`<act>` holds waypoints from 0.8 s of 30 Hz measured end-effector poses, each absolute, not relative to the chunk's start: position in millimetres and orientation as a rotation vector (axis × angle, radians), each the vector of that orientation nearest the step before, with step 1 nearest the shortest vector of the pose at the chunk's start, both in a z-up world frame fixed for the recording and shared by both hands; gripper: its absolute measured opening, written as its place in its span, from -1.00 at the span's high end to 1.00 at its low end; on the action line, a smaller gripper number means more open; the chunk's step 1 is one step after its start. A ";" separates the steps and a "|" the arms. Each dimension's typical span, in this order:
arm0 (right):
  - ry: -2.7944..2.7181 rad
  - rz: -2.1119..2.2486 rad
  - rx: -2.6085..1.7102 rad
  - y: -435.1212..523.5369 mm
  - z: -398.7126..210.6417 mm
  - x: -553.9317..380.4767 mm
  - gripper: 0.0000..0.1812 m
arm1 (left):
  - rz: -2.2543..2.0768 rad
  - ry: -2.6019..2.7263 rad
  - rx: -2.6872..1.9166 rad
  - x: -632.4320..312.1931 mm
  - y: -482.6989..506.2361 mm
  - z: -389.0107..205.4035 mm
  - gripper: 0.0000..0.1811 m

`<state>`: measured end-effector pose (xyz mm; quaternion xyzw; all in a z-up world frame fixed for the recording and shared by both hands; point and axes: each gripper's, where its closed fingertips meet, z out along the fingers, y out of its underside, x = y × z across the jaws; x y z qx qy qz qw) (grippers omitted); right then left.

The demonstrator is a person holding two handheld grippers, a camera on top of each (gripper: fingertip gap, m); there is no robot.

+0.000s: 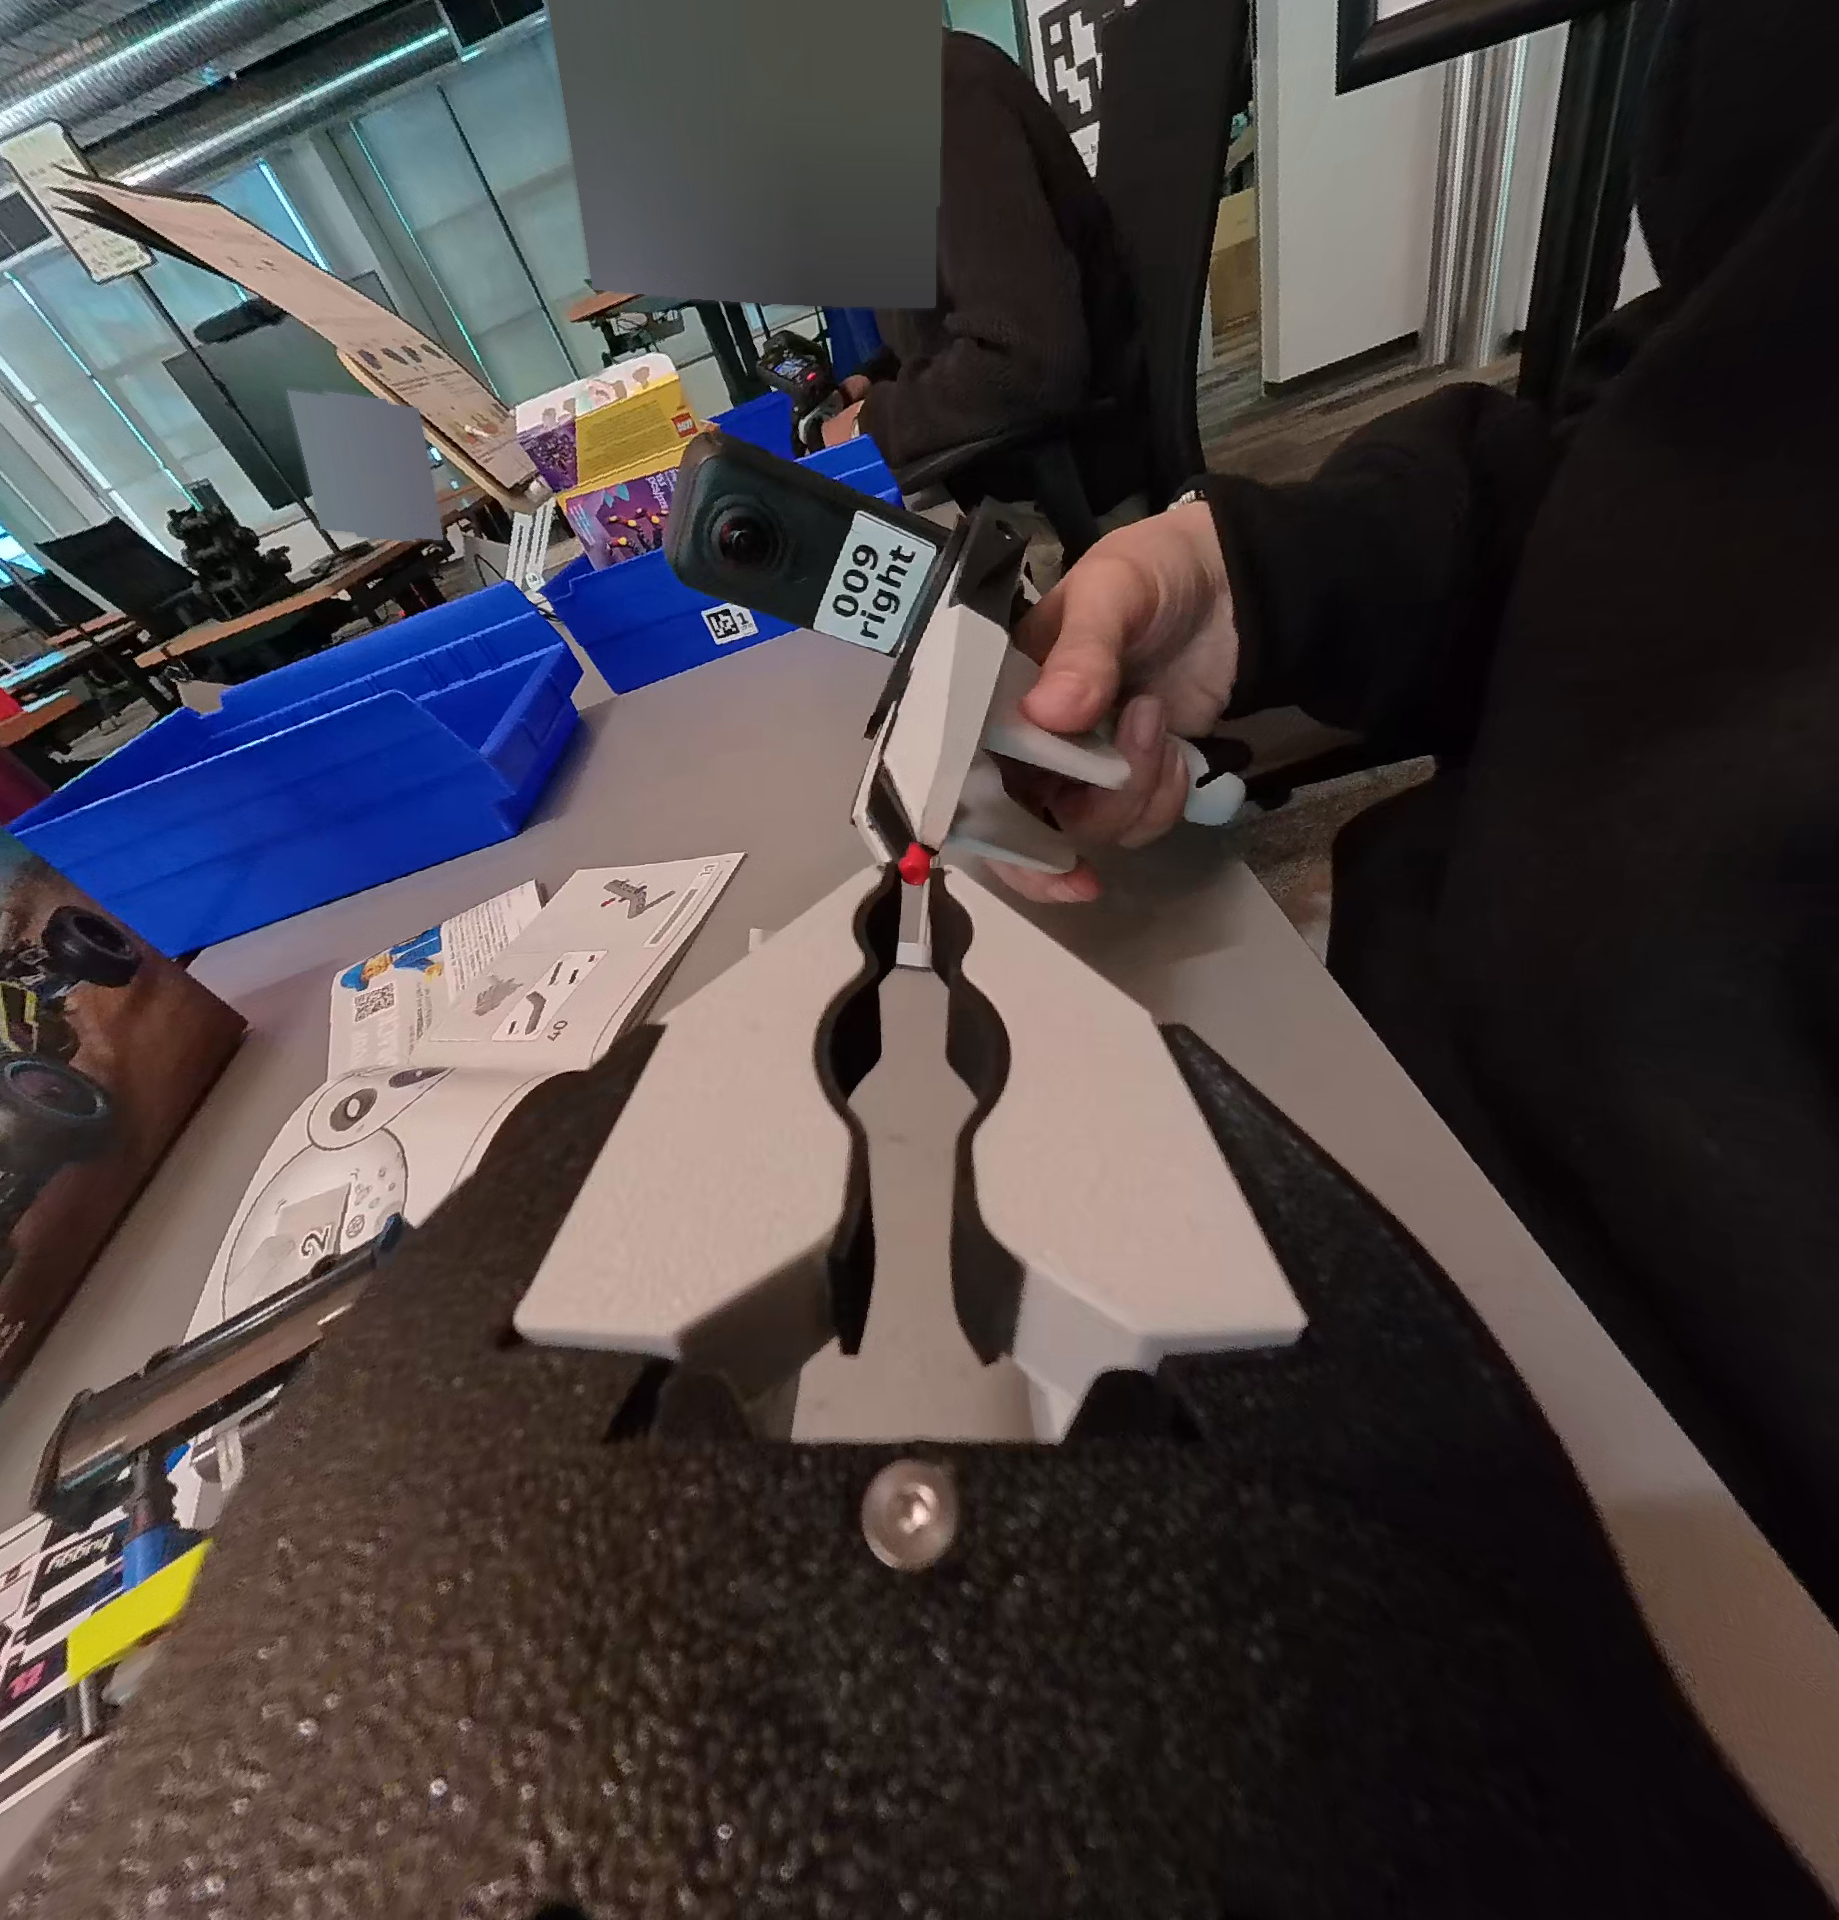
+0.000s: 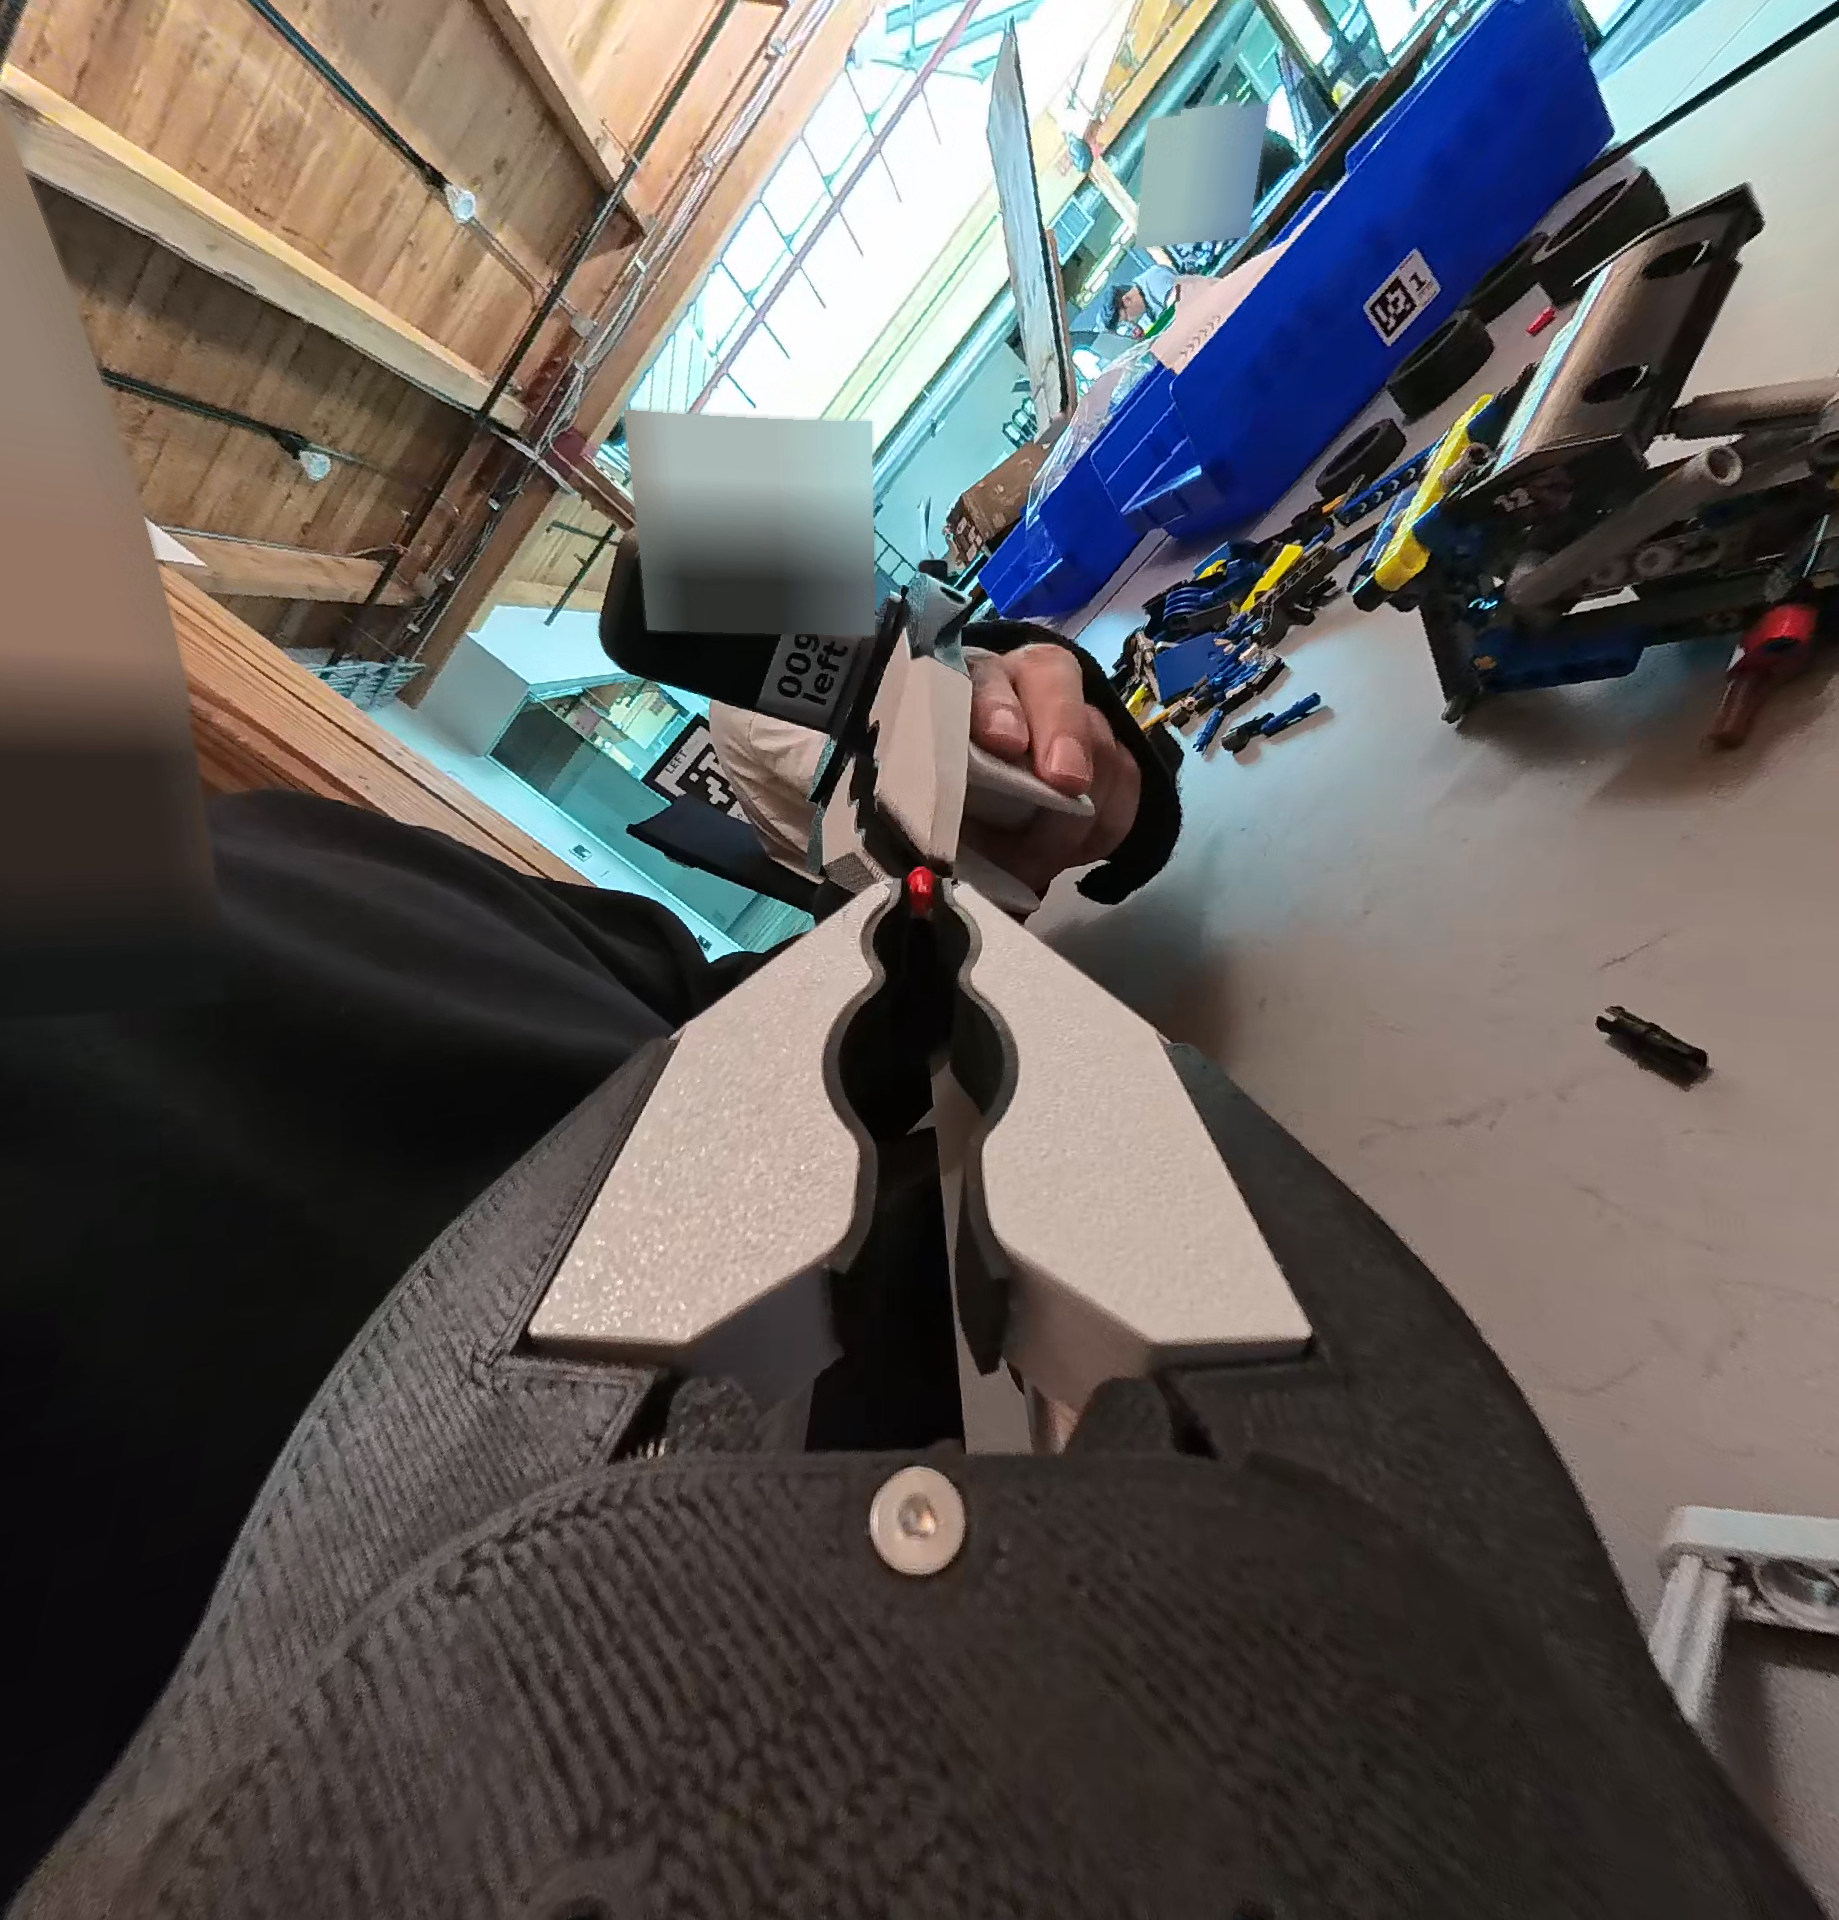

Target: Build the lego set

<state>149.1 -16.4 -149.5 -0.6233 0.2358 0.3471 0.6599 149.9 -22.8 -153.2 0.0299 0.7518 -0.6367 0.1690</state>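
Observation:
My two grippers meet tip to tip above the grey table (image 1: 728,748). My left gripper (image 1: 915,914) is shut on a thin light grey Lego pin (image 1: 915,932). A small red Lego piece (image 1: 913,862) sits on the pin's far end. My right gripper (image 1: 907,847) comes down from the upper right, held by a hand (image 1: 1133,644), with its tips on that red piece. In the right wrist view my right gripper (image 2: 921,902) is closed around the red piece (image 2: 921,885), and my left gripper (image 2: 920,831) points at it from the far side.
A partly built blue, yellow and grey Lego vehicle (image 2: 1621,540), black tyres (image 2: 1440,364), loose pieces (image 2: 1216,644) and a black pin (image 2: 1653,1044) lie on the table (image 2: 1414,1039). Blue bins (image 1: 302,769), an open instruction booklet (image 1: 541,966) and a Lego box (image 1: 63,1091) sit to the left. Left and right tips are no more than a few centimetres apart.

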 end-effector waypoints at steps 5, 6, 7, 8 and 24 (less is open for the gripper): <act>0.532 0.797 -1.425 -14.4 -151.8 146.7 0.97 | -1.820 2.147 0.099 147.0 -21.5 -154.0 0.98; 0.530 0.793 -1.438 -13.3 -153.8 146.0 0.97 | -1.829 2.149 0.103 145.9 -21.8 -153.9 0.97; 0.527 0.793 -1.441 -12.5 -154.2 145.3 0.97 | -1.837 2.151 0.105 145.1 -22.1 -153.6 0.97; 0.528 0.791 -1.429 -12.5 -152.8 146.0 0.97 | -1.841 2.147 0.099 145.4 -21.9 -152.8 0.97; 0.511 0.805 -1.408 -12.6 -147.2 143.8 0.97 | -1.848 2.154 0.084 145.5 -17.1 -152.5 0.94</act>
